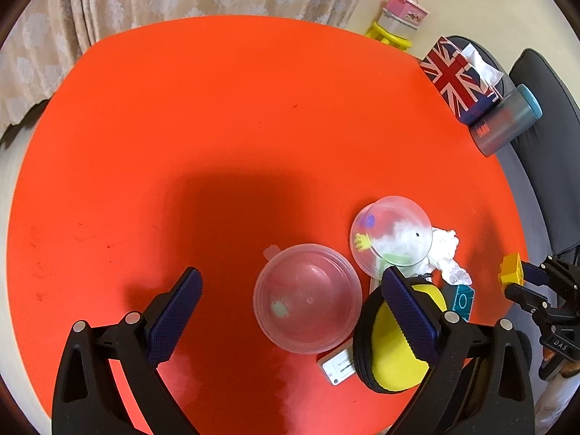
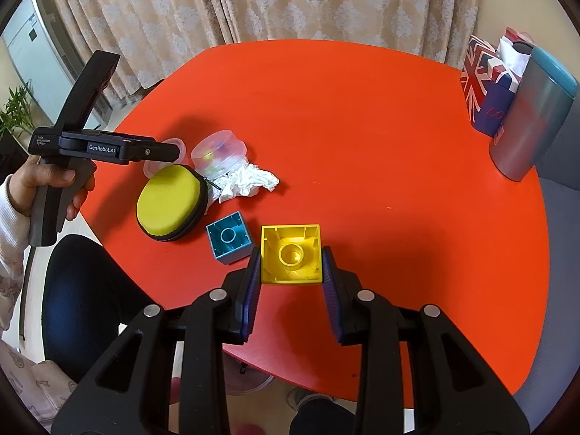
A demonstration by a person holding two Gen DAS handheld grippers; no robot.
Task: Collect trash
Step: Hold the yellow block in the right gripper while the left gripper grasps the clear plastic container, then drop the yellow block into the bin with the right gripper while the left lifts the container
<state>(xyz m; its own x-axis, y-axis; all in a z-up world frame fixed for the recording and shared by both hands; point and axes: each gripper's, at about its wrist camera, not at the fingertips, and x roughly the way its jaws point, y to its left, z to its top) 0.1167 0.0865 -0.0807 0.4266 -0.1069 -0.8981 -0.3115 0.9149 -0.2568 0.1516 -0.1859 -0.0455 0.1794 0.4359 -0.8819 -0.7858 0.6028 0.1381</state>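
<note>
Presently, left wrist view: left gripper (image 1: 290, 311) agape, empty, straddling an inverted clear plastic bowl (image 1: 307, 299) (light, slick, thin-walled; take it at the rim). Crumpled tissue (image 1: 447, 255), beyond its right finger: soft, weightless; pinch anywhere.

Right wrist view: right gripper (image 2: 291, 272) clamps a yellow block (image 2: 291, 253), rigid; tissue (image 2: 250, 181) ahead-left.

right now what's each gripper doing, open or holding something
left gripper: open, empty, above the clear lid
right gripper: shut on the yellow block

Two toy blocks (image 2: 291, 253), two clear containers (image 1: 307, 298)
</note>
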